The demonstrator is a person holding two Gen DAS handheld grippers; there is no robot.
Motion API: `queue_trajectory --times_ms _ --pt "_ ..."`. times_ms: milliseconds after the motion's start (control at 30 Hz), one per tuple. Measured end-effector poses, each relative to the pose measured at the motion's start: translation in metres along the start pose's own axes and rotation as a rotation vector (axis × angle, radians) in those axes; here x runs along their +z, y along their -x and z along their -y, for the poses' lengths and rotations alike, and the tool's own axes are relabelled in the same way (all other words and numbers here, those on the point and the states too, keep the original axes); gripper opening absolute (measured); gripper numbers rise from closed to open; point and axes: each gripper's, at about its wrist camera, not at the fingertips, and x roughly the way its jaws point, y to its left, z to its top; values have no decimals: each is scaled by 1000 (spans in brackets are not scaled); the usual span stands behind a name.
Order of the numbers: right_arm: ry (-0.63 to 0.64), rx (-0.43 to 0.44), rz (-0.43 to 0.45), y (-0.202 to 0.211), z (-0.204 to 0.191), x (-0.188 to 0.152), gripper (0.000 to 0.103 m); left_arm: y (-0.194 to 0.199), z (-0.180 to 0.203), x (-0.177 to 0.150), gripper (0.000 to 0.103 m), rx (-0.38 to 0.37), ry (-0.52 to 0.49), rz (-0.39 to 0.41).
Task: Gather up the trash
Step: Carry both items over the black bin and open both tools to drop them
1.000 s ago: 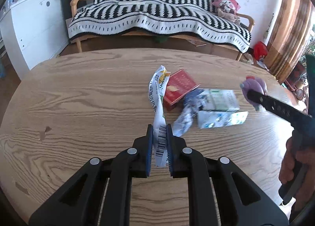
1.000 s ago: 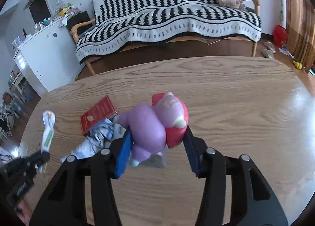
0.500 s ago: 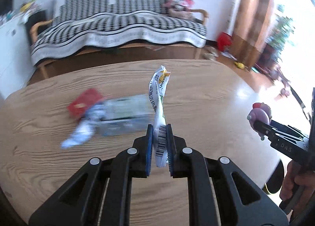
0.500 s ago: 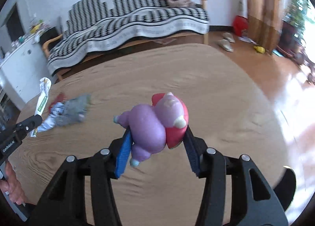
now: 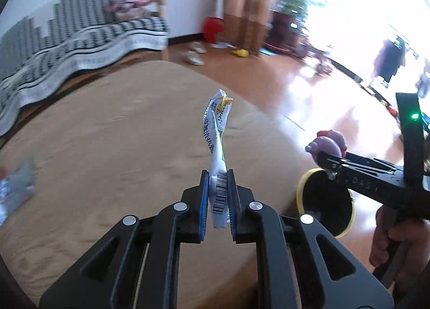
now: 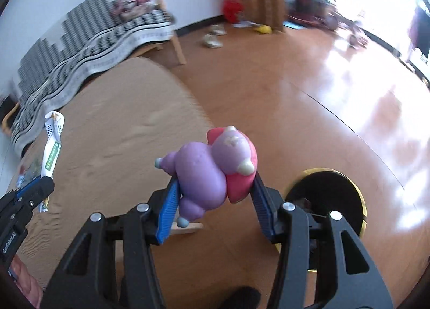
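Note:
My left gripper (image 5: pixel 217 193) is shut on a crumpled white and green wrapper (image 5: pixel 215 137) that stands up from its pads over the right end of the wooden table (image 5: pixel 107 134). To its right, my right gripper (image 6: pixel 213 185) is shut on a purple and pink toy figure (image 6: pixel 212 163) and hangs past the table edge over the floor. A black bin with a yellow rim (image 6: pixel 325 198) stands on the floor just right of the toy. The same bin (image 5: pixel 325 201) shows under the right gripper (image 5: pixel 326 157) in the left wrist view. More trash (image 5: pixel 16 190) lies blurred at the table's left.
A sofa with a black and white striped blanket (image 5: pixel 67 40) stands behind the table. Slippers (image 6: pixel 213 37), a red object (image 6: pixel 232 9) and a curtain (image 5: pixel 247 2) lie beyond on the shiny wooden floor (image 6: pixel 322 99). A hand (image 5: pixel 395 239) holds the right gripper's handle.
Both grippers have swung to the right, from over the middle of the table to its right edge, each keeping its hold. The bin has come into view and the trash pile has slid off to the left.

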Motion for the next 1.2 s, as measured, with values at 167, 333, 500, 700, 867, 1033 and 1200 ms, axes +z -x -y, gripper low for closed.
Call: queue_trajectory --times_ms 167,333,500,700,867,1033,1200 --pt "-134 -85 -24 3 89 -24 52 -27 68 -3 12 -87 -95 -14" --pt "-280 -146 -84 -1 167 -56 52 -52 124 -11 12 -164 -173 -42" --pt "-373 -156 -179 -15 210 -81 53 -70 166 -19 12 -220 -237 -61" --pt "-392 -156 -234 -31 226 -88 54 -90 188 -21 12 -259 -254 -98" --pt "-393 -154 -241 -39 230 -81 55 -106 199 -22 12 -281 -263 -126" --pt "-397 -136 -228 -42 232 -77 57 -118 212 -26 12 -285 -275 -146" --pt "-422 -126 -187 -34 239 -77 81 -128 222 -30 12 -285 -272 -165"
